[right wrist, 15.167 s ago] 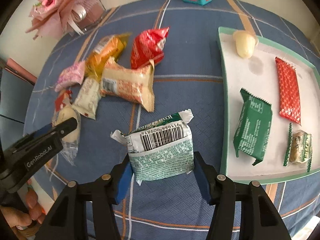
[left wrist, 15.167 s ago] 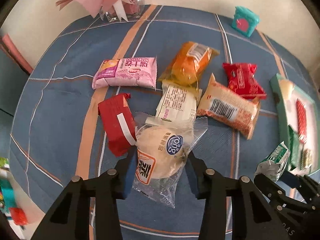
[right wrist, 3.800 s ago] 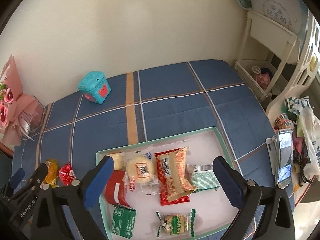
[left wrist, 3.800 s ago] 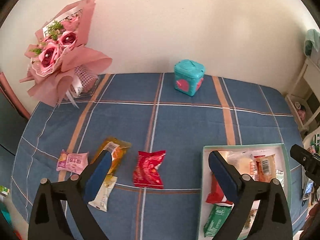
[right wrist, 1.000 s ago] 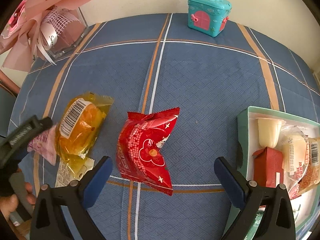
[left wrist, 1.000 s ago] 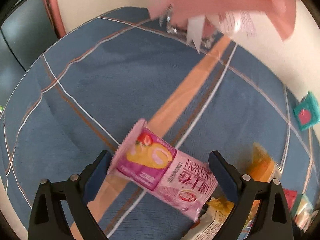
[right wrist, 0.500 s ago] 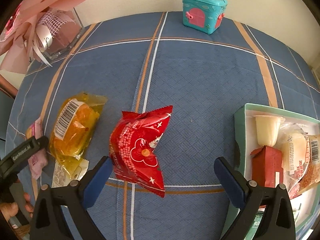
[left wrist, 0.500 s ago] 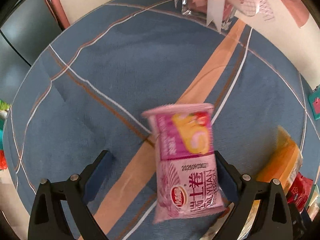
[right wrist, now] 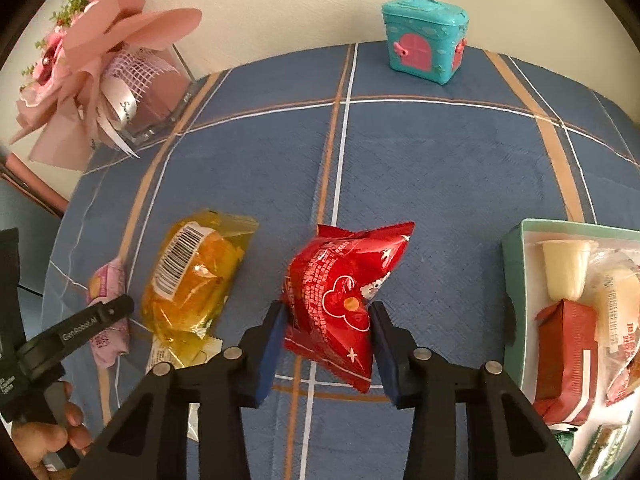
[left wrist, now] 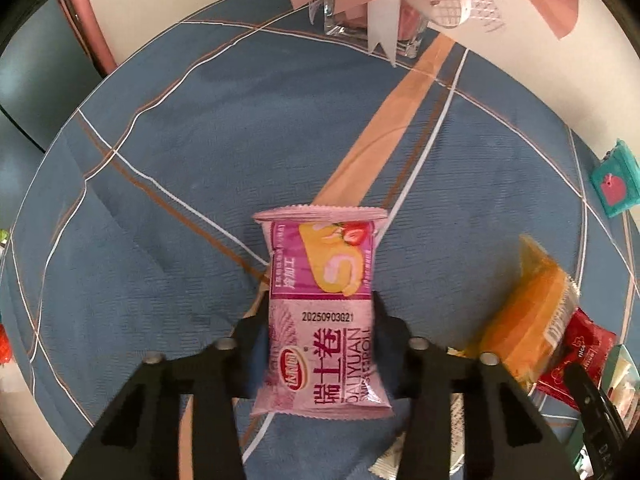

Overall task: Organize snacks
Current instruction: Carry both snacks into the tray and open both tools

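Your left gripper (left wrist: 320, 344) is clamped on the pink swiss-roll packet (left wrist: 322, 308), its pads pressing the packet's lower half from both sides while the strawberry-printed end sticks out ahead over the blue plaid tablecloth (left wrist: 192, 168). Your right gripper (right wrist: 328, 340) has its jaws closing on the red star-printed packet (right wrist: 344, 300), and the blue pads already touch its two sides near the lower corner. Between the two packets lies the yellow cake packet (right wrist: 192, 276), barcode up, resting partly on a small white wrapper (right wrist: 172, 352). To the right, the green-rimmed tray (right wrist: 514, 280) holds a pale jelly cup (right wrist: 564, 268), a red carton (right wrist: 568, 352) just below it and other wrapped snacks beside them. A teal toy house (right wrist: 424, 44) stands at the far edge of the table, and a pink bouquet (right wrist: 92, 64) sits in the far left corner
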Available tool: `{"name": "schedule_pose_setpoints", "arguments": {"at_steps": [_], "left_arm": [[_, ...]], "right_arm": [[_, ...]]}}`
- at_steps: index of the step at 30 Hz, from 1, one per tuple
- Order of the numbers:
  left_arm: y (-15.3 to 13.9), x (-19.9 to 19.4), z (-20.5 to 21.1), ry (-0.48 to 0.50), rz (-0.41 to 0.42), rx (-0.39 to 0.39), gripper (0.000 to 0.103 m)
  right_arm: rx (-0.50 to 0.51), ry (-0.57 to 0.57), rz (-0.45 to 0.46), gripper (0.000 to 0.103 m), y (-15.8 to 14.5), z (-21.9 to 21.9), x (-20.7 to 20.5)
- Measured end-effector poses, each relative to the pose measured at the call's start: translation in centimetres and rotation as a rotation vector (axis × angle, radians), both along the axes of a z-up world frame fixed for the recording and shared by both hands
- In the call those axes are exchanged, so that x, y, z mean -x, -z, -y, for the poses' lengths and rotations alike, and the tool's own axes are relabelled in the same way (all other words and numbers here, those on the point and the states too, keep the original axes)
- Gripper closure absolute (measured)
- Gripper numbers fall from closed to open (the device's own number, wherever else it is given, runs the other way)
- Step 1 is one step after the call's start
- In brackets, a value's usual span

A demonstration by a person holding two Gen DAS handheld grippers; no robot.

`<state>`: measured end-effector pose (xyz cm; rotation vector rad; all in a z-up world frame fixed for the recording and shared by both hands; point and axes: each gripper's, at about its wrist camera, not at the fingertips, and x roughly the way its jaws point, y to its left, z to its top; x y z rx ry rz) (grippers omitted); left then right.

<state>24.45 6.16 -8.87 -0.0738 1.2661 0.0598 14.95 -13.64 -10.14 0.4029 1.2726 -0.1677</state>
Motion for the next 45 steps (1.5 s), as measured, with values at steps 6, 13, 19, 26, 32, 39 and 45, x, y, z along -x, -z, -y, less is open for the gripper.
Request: {"name": "schedule_pose_setpoints", "arguments": {"at_steps": [6,13,19,26,32,39,45], "left_arm": [[-1.1,0.6,-0.2,0.013,0.025,0.038,0.065],[-4.2,1.5,0.3,0.024,0.082,0.06,0.065],[-8.0,2.7,2.0,0.038,0.138,0.082,0.065],[-11.3,5.4,5.3,0.089,0.188,0.116,0.065],[-12.8,7.4,8.8,0.156,0.21,0.119,0.065],[-13.4,9.2,12.3,0.218,0.218,0.122,0.065],[-12.8,10.6,16.4,0.305,0.206,0.124,0.065]], "right_arm": [[-0.005,0.001,0.042,0.07,-1.5,0.4,-0.3],[-0.003,-0.01,0.086,0.074,-4.0,0.7,0.0],[0.001,0.009,0.129,0.074,-6.8,1.8,0.7],[0.017,0.052,0.124,0.074,-9.2,3.9,2.5],[0.029,0.128,0.096,0.074,-10.0,7.5,4.5],[0.043,0.247,0.075,0.074,-10.5,12.9,7.3],[0.06,0.334,0.053,0.074,-10.4,17.1,9.6]]}}
